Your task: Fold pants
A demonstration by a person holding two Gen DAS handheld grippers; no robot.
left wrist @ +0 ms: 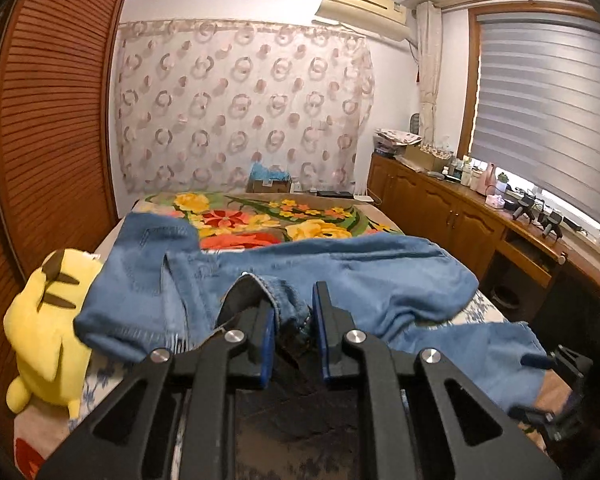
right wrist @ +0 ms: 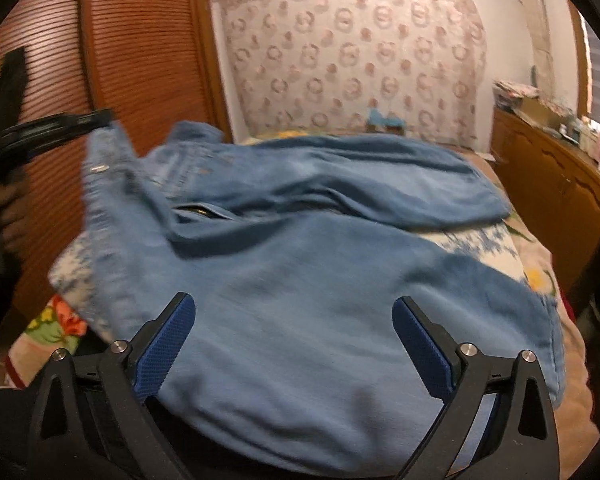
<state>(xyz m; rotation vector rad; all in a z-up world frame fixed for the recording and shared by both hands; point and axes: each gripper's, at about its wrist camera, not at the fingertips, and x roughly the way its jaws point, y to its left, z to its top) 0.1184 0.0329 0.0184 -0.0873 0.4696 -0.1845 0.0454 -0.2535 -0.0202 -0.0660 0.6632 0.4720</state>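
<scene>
While the jeans point(right wrist: 300, 248) lay spread across the bed point(left wrist: 328, 220), filling the centre of both views, the left gripper point(left wrist: 294, 316) was nearly closed, its fingers point(left wrist: 269, 332) pinching a bunched hem edge. The right gripper point(right wrist: 294, 340), at lower centre of its view, stood wide open over the denim, gripping nothing.
</scene>
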